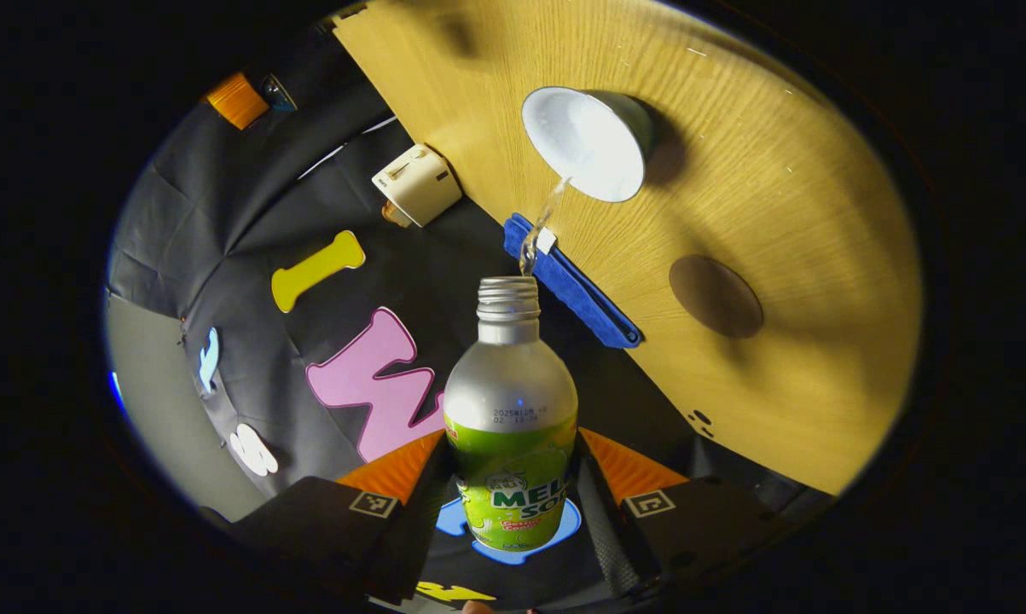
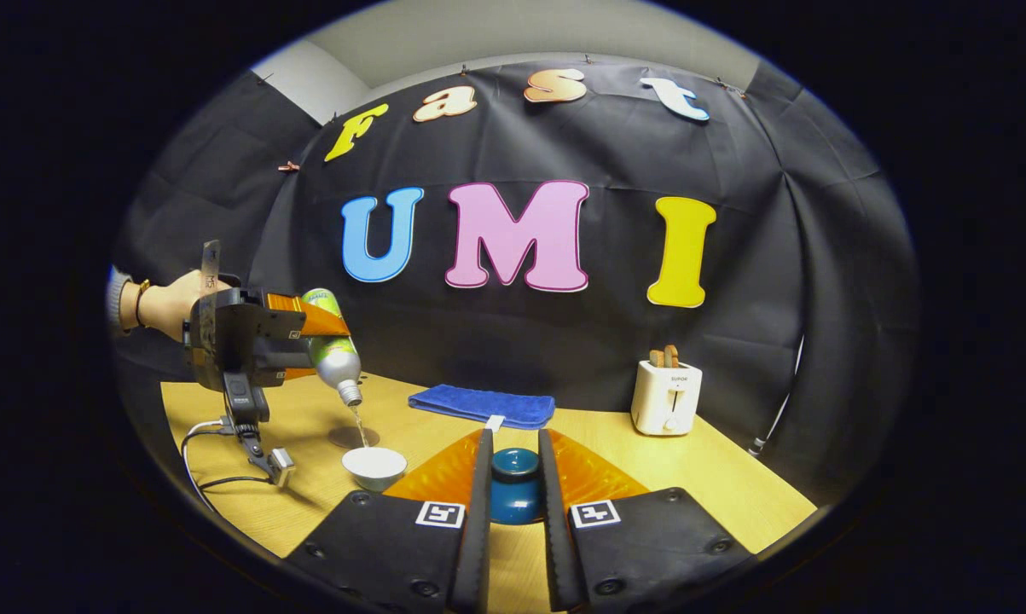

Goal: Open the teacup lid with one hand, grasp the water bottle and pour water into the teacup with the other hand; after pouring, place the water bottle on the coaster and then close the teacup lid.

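My left gripper (image 1: 513,465) is shut on a green-labelled water bottle (image 1: 511,426), uncapped and tipped mouth-down. A thin stream of water runs from its mouth into the white teacup (image 1: 589,141) on the wooden table (image 1: 777,213). The round brown coaster (image 1: 715,296) lies bare beside the cup. In the right gripper view, my right gripper (image 2: 514,448) is shut on the dark blue teacup lid (image 2: 514,490), held above the table to the right of the teacup (image 2: 374,466). The same view has the tilted bottle (image 2: 333,350) at the left, a hand behind it.
A folded blue cloth (image 2: 483,404) lies at the table's back edge. A white toaster (image 2: 666,396) with bread in it stands at the back right. A cable and small connector (image 2: 265,460) trail on the table below the left gripper.
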The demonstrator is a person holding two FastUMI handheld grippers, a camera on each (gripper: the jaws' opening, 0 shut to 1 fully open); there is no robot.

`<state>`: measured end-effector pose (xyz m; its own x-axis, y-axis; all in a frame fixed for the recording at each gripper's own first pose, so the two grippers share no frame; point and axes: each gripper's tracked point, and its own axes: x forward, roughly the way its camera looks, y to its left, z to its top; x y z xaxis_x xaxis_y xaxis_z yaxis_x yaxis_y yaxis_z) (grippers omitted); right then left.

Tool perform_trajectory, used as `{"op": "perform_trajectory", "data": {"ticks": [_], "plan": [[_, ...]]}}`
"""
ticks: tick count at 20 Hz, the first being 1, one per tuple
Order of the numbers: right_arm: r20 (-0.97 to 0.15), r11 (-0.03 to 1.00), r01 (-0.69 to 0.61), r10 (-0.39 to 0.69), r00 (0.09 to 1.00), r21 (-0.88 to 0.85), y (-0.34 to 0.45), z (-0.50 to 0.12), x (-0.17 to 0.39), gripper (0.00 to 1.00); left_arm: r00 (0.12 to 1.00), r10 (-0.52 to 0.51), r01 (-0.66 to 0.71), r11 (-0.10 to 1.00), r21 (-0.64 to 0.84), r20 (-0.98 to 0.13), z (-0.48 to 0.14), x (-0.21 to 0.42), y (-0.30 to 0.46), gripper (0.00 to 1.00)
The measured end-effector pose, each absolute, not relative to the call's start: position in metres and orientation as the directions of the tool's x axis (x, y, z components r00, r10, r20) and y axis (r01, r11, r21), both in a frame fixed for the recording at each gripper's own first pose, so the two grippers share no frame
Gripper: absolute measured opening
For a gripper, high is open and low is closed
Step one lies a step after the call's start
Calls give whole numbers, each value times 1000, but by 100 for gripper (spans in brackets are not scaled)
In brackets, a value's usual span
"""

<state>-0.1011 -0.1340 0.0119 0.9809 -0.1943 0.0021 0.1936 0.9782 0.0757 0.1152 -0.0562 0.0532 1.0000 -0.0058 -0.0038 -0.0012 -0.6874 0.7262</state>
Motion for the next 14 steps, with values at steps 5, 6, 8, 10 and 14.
{"op": "perform_trajectory", "data": {"ticks": [5,6,8,10,14], "plan": [[6,978,192,-193,981,78,-134,14,-102,30,999,-46,-41,-741,671,10,61,118,-66,81],[8,978,191,-192,981,79,-133,14,-103,31,998,-62,-55,-752,657,12,63,118,-71,81],[13,979,191,-192,981,79,-134,16,-103,31,996,-89,-82,-771,631,20,69,119,-77,81],[16,978,192,-194,981,79,-135,17,-104,30,994,-106,-100,-792,602,25,72,119,-81,81],[16,978,191,-193,981,82,-135,17,-104,30,992,-121,-118,-811,573,33,77,121,-85,81]]}}
